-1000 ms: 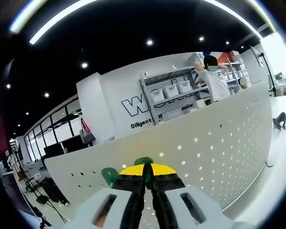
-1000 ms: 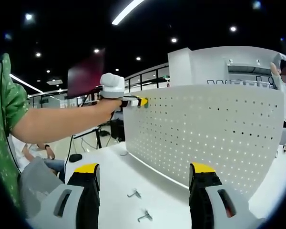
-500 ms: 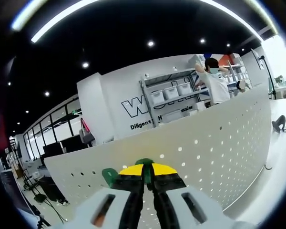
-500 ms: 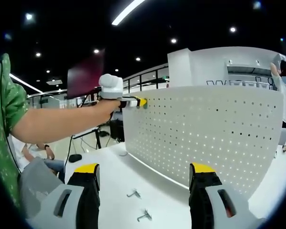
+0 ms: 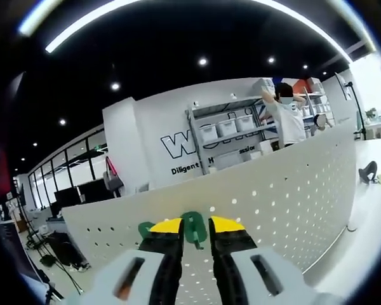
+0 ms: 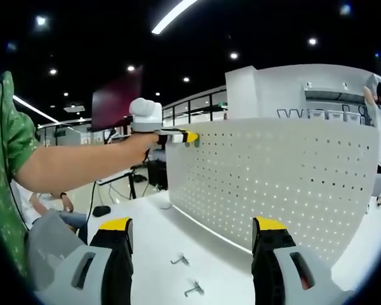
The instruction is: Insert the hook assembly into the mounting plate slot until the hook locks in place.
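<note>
- While the left gripper [image 5: 194, 227] pointed at the top edge of the white pegboard [image 5: 292, 190], its two yellow-tipped jaws stood slightly apart, with a green hook [image 5: 193, 227] in the gap between them; the jaws looked released, and I could not tell if they touched the hook.
- The green hook sat right at the upper rim of the pegboard, and a second green piece [image 5: 145, 229] showed just to the left of the left jaw.
- In the right gripper view, the right gripper [image 6: 193, 232] had its jaws wide apart and held nothing, above a white table [image 6: 152, 222].
- Two small metal hooks [image 6: 185, 275] lay on the table between those jaws, near each other and apart from the board.
- Farther in that view, the pegboard [image 6: 279, 178] stood upright on the table, and the left gripper [image 6: 189, 137] reached its top left corner, held by a bare forearm [image 6: 76, 165] coming from a green sleeve [image 6: 6, 159].
- Behind the board, in the left gripper view, a person [image 5: 286, 117] stood at a shelf [image 5: 232, 130] with white bins, next to a white wall with dark lettering [image 5: 184, 145].
</note>
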